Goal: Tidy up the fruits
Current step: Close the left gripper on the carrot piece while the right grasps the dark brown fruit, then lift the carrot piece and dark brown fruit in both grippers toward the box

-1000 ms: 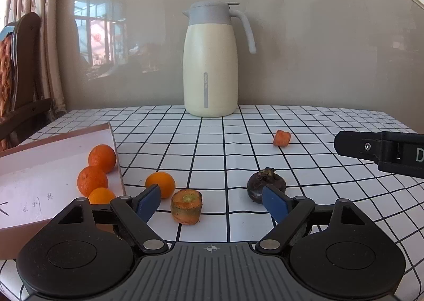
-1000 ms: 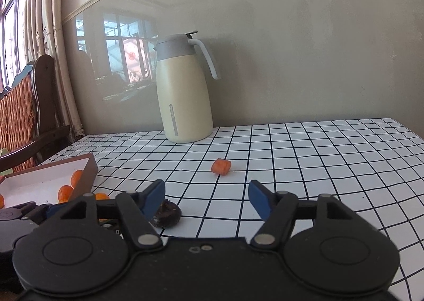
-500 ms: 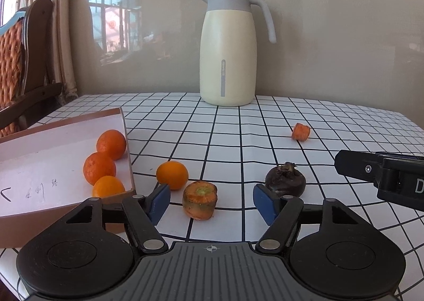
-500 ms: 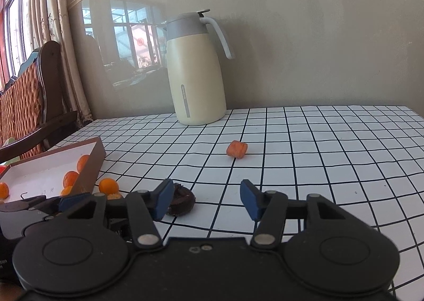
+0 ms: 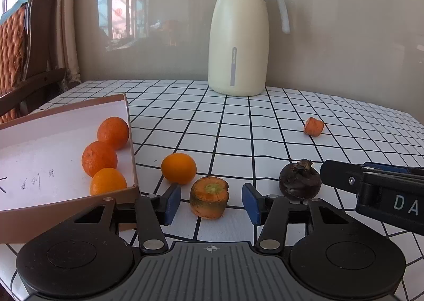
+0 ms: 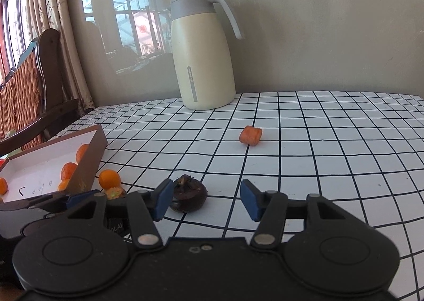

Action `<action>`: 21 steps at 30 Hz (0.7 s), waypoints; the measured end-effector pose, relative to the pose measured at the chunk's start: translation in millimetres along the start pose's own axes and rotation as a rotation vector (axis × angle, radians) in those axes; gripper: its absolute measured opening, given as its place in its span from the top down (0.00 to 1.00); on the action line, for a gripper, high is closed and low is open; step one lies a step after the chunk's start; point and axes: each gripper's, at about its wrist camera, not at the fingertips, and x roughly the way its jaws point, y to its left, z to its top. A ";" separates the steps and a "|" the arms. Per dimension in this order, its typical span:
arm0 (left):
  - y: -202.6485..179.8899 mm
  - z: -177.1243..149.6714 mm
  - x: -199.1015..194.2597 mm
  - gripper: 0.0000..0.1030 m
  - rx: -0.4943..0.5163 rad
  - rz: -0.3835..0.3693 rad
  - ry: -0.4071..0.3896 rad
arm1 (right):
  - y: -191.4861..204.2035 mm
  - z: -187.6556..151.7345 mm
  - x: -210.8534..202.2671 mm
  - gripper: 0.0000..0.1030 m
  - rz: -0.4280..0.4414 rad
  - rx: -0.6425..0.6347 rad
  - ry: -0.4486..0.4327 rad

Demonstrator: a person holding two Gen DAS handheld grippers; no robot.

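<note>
- Checked white cloth covers your table [image 5: 238, 126], with a cream jug [image 5: 238, 36] standing at the back against a grey wall and a wooden chair [image 5: 23, 44] off to the left.
- Your left gripper [image 5: 212, 201] is spread wide and holds nothing; a carrot stub [image 5: 209, 200] stands cut face up between its blue pads [image 5: 172, 201], touching neither.
- One orange [image 5: 179, 168] lies loose on the cloth just beyond the left pad, beside the box [image 5: 66, 107].
- Three oranges [image 5: 99, 159] sit inside the box along its right wall.
- Your right gripper [image 6: 206, 199] is also wide and empty.
- A dark fruit [image 6: 189, 196] rests on the cloth right by its left pad [image 6: 161, 199]; whether they touch, you cannot tell.
- A small carrot piece [image 6: 250, 135] lies on its side farther out, well apart from both grippers.
</note>
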 end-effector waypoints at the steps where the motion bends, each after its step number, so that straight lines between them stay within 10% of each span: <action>1: 0.2 0.1 1.1 0.51 -0.003 -0.002 0.002 | 0.3 0.3 2.3 0.53 -0.003 -0.001 0.003; 6: 0.0 -0.8 5.7 0.68 -0.008 -0.005 0.008 | 0.5 0.9 14.6 0.53 0.000 0.016 0.025; 21: -0.9 -2.5 4.9 0.69 0.021 0.000 -0.006 | 11.2 1.5 41.5 0.53 0.013 0.018 0.076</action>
